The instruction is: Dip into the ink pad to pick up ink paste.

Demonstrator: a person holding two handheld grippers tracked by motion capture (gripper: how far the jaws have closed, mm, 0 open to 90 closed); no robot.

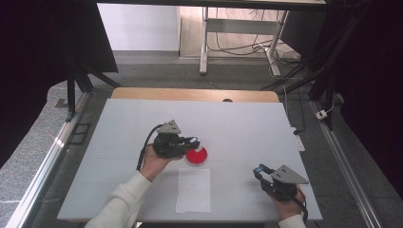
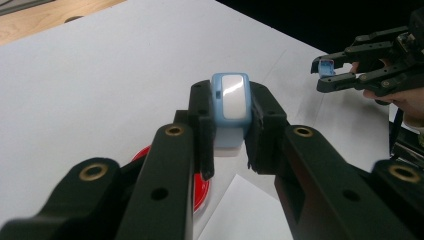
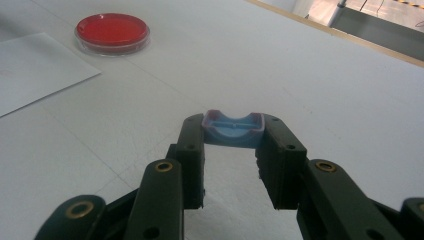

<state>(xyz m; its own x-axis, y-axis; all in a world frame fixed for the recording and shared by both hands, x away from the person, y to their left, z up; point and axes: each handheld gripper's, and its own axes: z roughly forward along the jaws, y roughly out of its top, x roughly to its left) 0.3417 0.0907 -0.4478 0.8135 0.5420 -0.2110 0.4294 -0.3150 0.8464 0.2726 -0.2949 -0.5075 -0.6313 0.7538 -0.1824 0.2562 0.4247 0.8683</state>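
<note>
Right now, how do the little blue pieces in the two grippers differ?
The left gripper clamps a blue block with a white face, above the red dish. The right gripper pinches a blue cap, hollow and curved, away from the dish. Both are blue, both gripped.

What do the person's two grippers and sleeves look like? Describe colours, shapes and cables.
The left gripper and right gripper are black, each with two flat jaws showing brass-coloured rivets and small holes. A grey three-cornered plate tops each, and a black cable trails back. The person wears white sleeves.
</note>
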